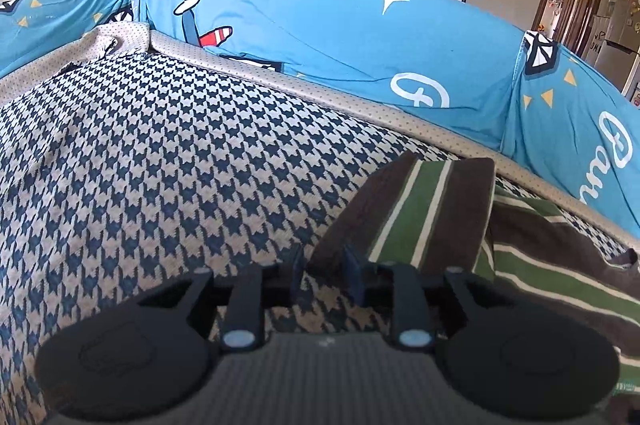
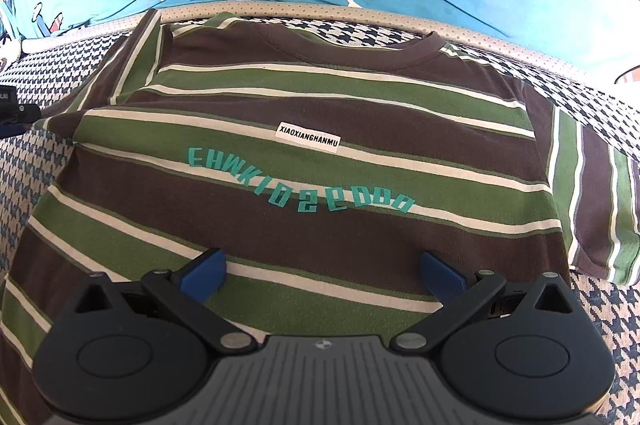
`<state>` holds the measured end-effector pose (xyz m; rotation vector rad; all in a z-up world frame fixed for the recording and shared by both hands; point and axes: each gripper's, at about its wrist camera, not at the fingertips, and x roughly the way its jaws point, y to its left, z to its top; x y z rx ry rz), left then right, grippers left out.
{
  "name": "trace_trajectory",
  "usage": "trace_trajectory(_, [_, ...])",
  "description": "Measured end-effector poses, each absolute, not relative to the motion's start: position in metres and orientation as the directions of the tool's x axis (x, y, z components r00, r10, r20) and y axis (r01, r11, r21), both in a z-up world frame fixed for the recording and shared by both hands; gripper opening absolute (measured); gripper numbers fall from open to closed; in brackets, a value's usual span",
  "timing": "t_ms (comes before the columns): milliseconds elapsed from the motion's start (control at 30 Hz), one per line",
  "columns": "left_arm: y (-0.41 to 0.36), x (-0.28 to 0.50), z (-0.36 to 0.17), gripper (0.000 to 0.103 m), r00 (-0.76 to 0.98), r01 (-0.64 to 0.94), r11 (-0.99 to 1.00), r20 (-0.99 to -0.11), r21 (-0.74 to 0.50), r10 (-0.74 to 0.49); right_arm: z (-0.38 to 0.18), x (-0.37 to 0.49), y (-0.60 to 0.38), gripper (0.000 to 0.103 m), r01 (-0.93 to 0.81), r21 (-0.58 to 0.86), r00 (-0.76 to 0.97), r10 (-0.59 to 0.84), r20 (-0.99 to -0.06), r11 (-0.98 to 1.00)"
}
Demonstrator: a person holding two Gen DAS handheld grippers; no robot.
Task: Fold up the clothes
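Matt cloth tee (image 2: 304, 97); woven cloth cover (image 1: 160, 145).

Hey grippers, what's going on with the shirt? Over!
Left gripper nearly shut, sleeve between its fingers. Right gripper open over the shirt. Nothing in the way.

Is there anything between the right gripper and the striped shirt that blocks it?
Nothing visible does. The right gripper, its jaws wide open, hangs directly over the shirt, which lies flat on the houndstooth cover. Only bare shirt fabric shows between the fingertips.
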<state>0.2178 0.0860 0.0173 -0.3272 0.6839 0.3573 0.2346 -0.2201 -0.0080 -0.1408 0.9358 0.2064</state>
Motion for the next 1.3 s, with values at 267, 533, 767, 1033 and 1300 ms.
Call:
trace_trajectory(267, [0.072, 0.189, 0.014, 0.026, 0.735, -0.330, 0.917, -0.670, -0.223, 0.102, -0.008, 0.234, -0.221, 0.103, -0.241, -0.031, 0.580, 0.119, -0.806, 0.970])
trace_trajectory(533, [0.057, 0.163, 0.001, 0.030, 0.738, -0.223, 0.944, -0.675, -0.243, 0.001, -0.008, 0.233, -0.221, 0.103, -0.248, -0.030, 0.582, 0.125, -0.804, 0.968])
trace_trajectory(767, [0.051, 0.149, -0.007, 0.030, 0.728, -0.173, 0.954, -0.685, -0.245, -0.044, -0.008, 0.233, -0.222, 0.103, -0.252, -0.033, 0.582, 0.124, -0.803, 0.967])
trace_trajectory(1033, [0.043, 0.146, -0.010, 0.030, 0.720, -0.120, 0.961, -0.688, -0.250, -0.089, -0.008, 0.233, -0.221, 0.103, -0.249, -0.036, 0.584, 0.120, -0.803, 0.968])
trace_trajectory(1300, [0.029, 0.145, -0.013, 0.032, 0.713, -0.095, 0.978, -0.698, -0.183, -0.061, -0.009, 0.234, -0.221, 0.103, -0.248, -0.037, 0.585, 0.119, -0.803, 0.968])
